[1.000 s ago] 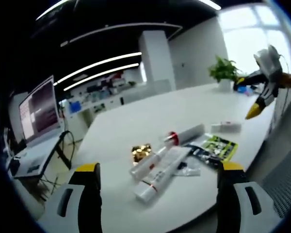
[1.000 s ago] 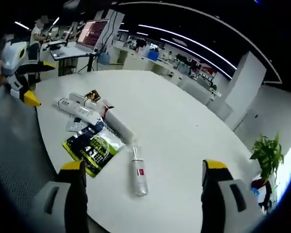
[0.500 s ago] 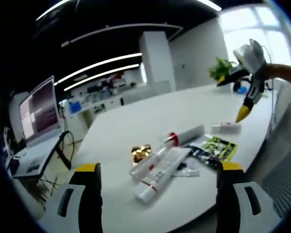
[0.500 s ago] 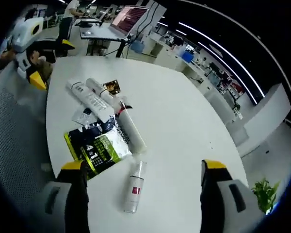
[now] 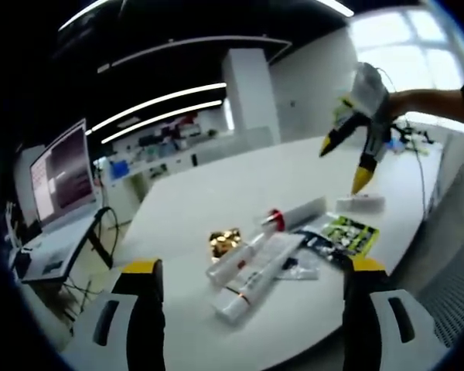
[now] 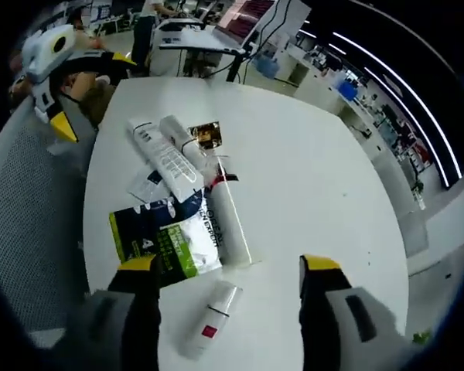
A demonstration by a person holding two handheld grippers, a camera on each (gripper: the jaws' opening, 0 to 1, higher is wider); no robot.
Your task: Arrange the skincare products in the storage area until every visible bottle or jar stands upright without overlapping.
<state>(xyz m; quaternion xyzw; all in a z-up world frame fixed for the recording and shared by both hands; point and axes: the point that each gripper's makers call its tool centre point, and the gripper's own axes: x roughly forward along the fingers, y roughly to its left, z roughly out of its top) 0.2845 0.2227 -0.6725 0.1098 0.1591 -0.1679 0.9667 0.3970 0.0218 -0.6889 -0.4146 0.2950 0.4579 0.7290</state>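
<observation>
White bench (image 6: 309, 178) strewn with lying tubes (image 6: 174, 158), small bottle (image 6: 210, 318) on its side between the spread right tongs (image 6: 228, 267), left tongs (image 5: 247, 267) also apart, holding nothing.

open-plan office: large white meeting table (image 5: 216, 193), monitor (image 5: 62, 174) on desk beyond its far edge, linear ceiling lights (image 5: 158, 100) above, mesh chair (image 6: 31, 209) beside it.

Beyond the pile of tubes (image 6: 187, 166), the white table (image 6: 309, 170) lay bare. The small bottle (image 6: 213, 317) lay apart, reachable from that open side.
</observation>
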